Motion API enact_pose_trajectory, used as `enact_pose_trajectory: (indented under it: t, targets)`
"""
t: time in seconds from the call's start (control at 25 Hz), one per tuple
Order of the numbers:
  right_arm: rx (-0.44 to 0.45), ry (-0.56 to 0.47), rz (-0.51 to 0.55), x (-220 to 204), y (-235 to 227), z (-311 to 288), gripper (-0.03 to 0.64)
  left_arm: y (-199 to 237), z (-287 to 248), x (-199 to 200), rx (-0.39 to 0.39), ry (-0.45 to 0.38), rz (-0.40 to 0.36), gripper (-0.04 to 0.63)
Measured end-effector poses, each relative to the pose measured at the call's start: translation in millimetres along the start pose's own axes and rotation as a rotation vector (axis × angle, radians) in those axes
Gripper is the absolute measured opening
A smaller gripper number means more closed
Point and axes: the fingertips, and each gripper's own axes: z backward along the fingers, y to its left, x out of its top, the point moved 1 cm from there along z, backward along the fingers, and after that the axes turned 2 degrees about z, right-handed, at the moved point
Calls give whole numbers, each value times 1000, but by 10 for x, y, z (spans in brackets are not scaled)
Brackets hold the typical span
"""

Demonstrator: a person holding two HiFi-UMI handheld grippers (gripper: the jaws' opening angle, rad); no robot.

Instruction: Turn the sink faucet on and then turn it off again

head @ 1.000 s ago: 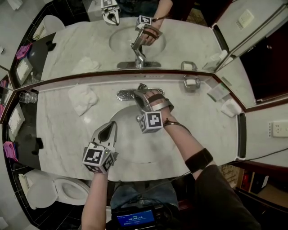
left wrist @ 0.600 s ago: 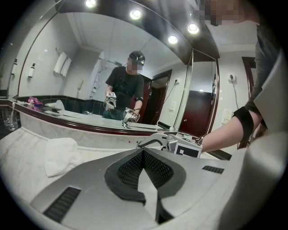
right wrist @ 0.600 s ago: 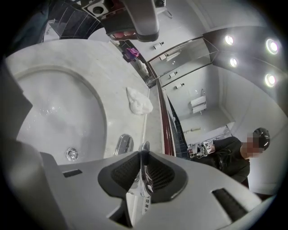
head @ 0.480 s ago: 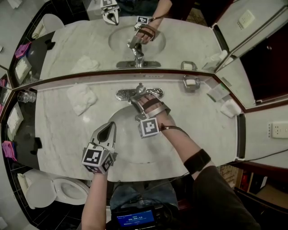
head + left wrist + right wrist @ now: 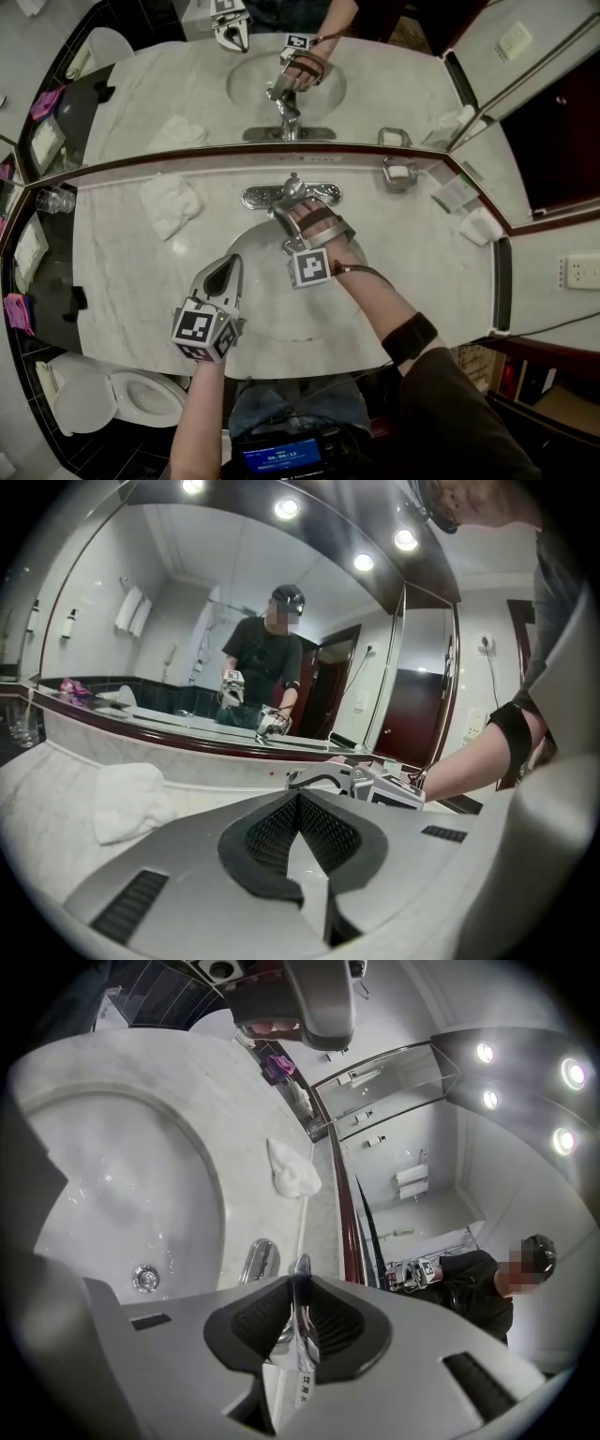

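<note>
The chrome faucet [image 5: 292, 193] stands at the back of the white basin [image 5: 262, 314] under the mirror. My right gripper [image 5: 287, 210] is shut on the faucet's lever handle [image 5: 298, 1324], which runs as a thin chrome blade between the two pads. Below it in the right gripper view lie the faucet base plate [image 5: 258, 1262] and the drain [image 5: 144, 1279]; the basin is wet with drops, and no stream shows. My left gripper [image 5: 227, 265] hangs over the basin's front left, jaws shut with nothing between them. The left gripper view shows the faucet spout [image 5: 314, 780] ahead.
A crumpled white towel [image 5: 171, 204] lies on the marble counter left of the faucet. A soap dish [image 5: 400, 172] and small packets [image 5: 457, 192] sit at the right by the mirror, a glass [image 5: 56, 200] at the far left. A toilet [image 5: 112, 398] stands below left.
My right gripper has rolled a little and sunk slightly towards the basin while staying clamped on the lever. The left gripper has not moved.
</note>
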Motion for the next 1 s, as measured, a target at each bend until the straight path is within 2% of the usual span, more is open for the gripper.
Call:
enact_pose_trajectory:
  t: [0.16, 0.32, 0.36, 0.64, 0.76, 1.0]
  targets:
    - [2, 12, -2, -16, -8, -13, 85, -1, 43, 19, 4, -4, -2, 0]
    - [46, 38, -16, -30, 29, -8, 100, -38, 141, 55, 14, -4, -12, 0]
    - [49, 48, -31, -32, 27, 8, 130, -41, 175, 69, 18, -6, -16, 0]
    - [40, 78, -149, 57, -43, 379, 132, -59, 439, 208, 43, -35, -35, 0]
    - [32, 91, -231, 63, -127, 640, 130, -138, 520, 306, 40, -46, -45, 0]
    - [11, 128, -492, -37, -289, 1238, 93, -330, 666, 427, 23, -69, -72, 0]
